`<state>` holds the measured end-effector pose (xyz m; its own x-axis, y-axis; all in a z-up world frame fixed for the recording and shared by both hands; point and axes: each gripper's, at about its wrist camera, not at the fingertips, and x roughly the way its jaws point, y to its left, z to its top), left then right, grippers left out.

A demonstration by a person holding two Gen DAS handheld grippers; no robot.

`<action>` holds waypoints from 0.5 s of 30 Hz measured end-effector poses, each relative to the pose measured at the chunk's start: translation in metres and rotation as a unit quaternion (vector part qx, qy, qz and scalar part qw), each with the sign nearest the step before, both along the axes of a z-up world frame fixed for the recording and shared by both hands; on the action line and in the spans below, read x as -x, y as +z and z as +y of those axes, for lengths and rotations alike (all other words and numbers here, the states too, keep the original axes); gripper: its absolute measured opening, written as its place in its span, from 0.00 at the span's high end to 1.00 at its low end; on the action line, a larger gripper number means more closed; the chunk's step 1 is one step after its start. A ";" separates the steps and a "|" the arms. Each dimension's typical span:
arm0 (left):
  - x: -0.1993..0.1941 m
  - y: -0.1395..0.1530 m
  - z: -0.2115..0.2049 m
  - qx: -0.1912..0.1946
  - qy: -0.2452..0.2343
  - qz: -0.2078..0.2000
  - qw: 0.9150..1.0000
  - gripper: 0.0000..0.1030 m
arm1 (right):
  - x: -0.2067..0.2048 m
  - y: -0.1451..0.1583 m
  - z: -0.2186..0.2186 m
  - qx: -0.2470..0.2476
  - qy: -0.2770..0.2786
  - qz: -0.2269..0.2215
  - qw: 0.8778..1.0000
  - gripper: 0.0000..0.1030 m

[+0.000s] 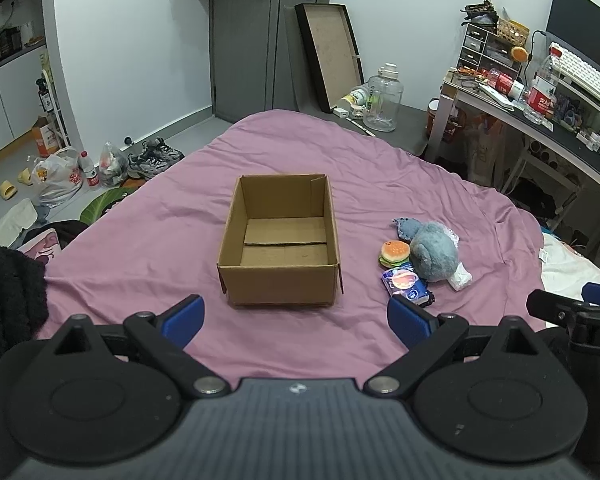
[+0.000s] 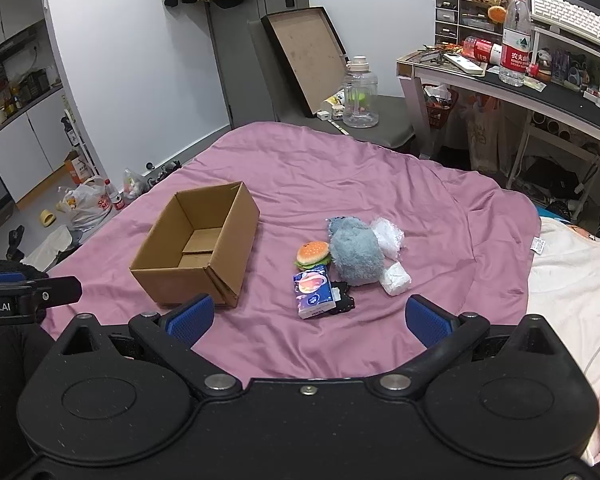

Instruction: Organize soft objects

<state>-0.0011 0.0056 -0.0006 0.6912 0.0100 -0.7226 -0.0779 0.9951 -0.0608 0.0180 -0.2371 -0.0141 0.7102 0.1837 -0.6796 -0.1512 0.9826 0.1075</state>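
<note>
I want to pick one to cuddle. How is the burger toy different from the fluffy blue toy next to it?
The burger toy is much smaller than the fluffy blue toy. The burger toy looks smooth, with orange bun and green layers; the blue toy is shaggy and grey-blue all over. The burger toy is a flat round stack, while the blue toy is a big rounded lump. Both lie close together on the purple bedsheet, outside the cardboard box.

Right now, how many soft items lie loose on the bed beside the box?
6 visible: burger toy, blue plush, tissue pack, dark item under the pack's corner, white wad, and clear wrap behind the plush. More may hide under the plush.
</note>
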 end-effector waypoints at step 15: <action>-0.003 -0.002 0.001 0.002 0.006 0.010 1.000 0.06 | -0.002 0.001 0.005 0.003 0.001 0.003 1.000 0.00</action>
